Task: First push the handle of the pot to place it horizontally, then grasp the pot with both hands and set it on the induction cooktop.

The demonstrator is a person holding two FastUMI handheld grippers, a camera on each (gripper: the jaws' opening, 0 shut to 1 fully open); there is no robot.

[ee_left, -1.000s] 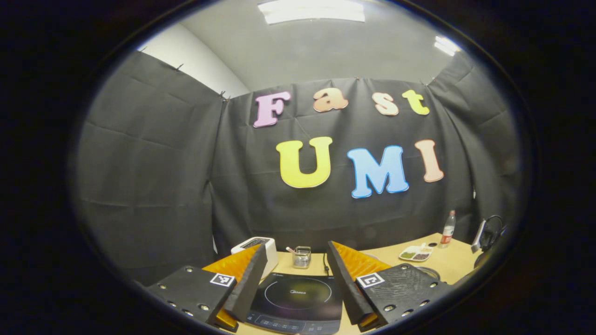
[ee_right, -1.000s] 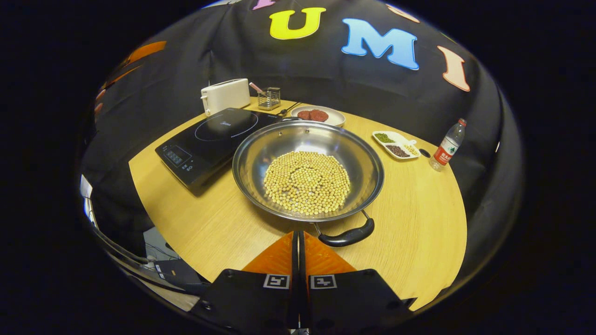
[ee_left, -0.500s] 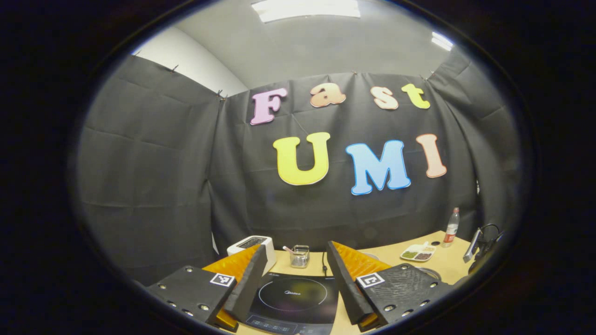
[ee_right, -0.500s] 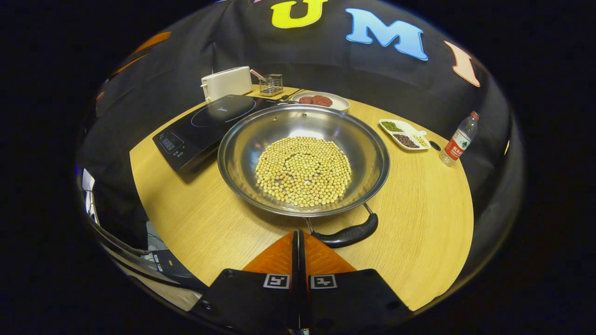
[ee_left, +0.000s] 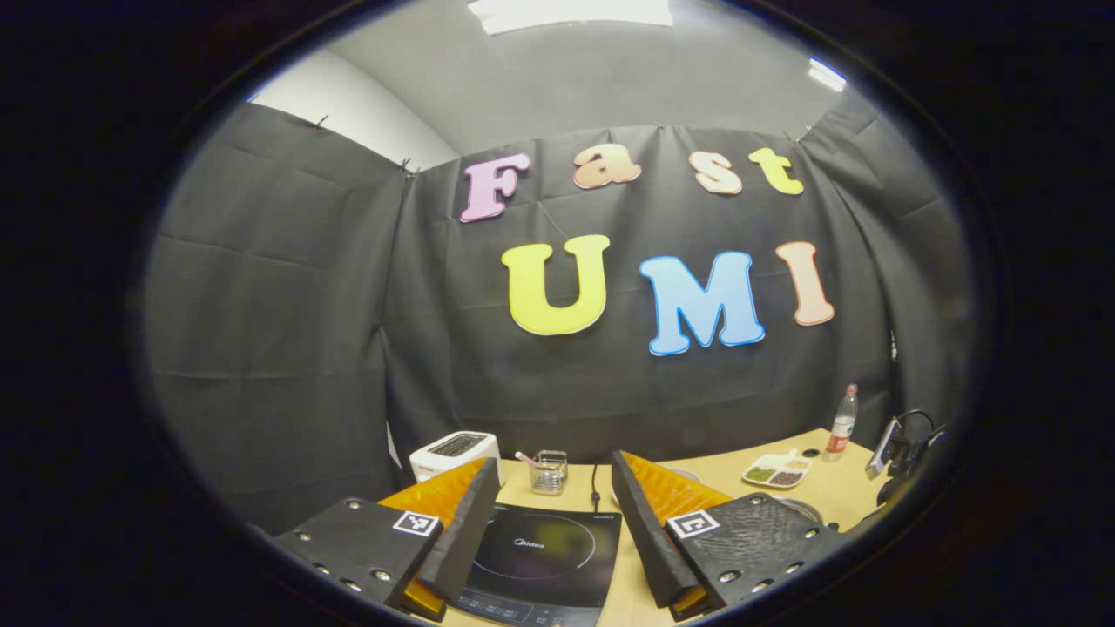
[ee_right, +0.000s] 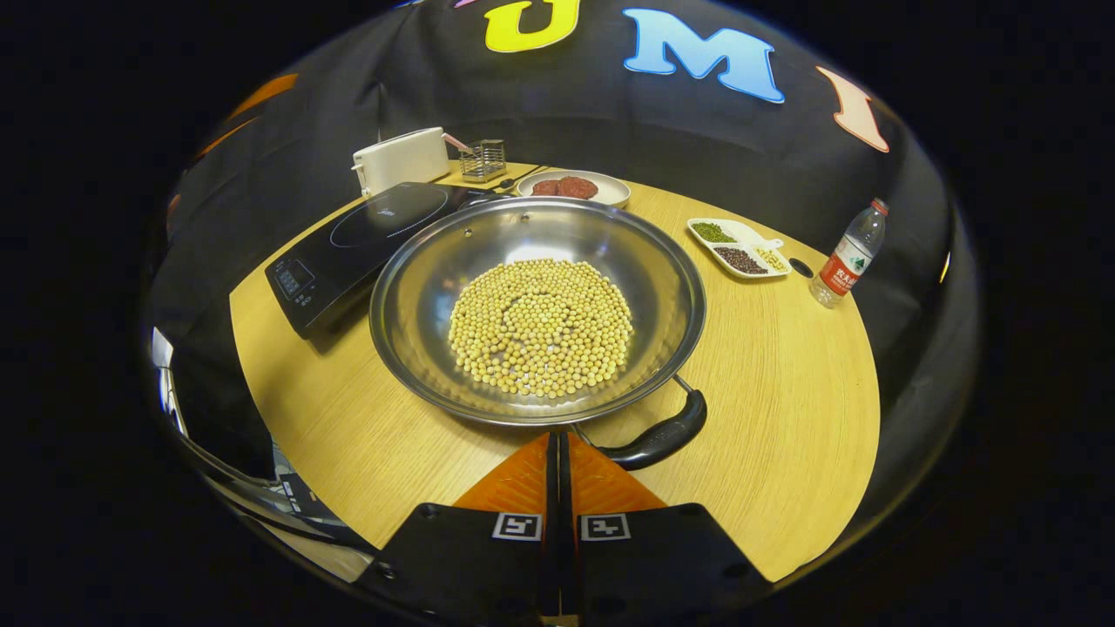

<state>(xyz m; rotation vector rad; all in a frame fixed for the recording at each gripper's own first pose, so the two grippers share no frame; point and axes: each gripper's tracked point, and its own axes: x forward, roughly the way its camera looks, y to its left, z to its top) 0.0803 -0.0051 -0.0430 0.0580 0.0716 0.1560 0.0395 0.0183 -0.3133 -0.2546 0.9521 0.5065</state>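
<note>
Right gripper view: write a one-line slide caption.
Shut right gripper beside the black handle of the bean-filled pot, induction cooktop waiting behind it.

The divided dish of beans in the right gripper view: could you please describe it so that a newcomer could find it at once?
Start from the big steel pot full of pale beans in the middle of the round wooden table. Look past its far right rim, toward the water bottle. The divided dish lies between them: white, with green, dark and pale portions in separate compartments, unlike the round plate of reddish food.
</note>
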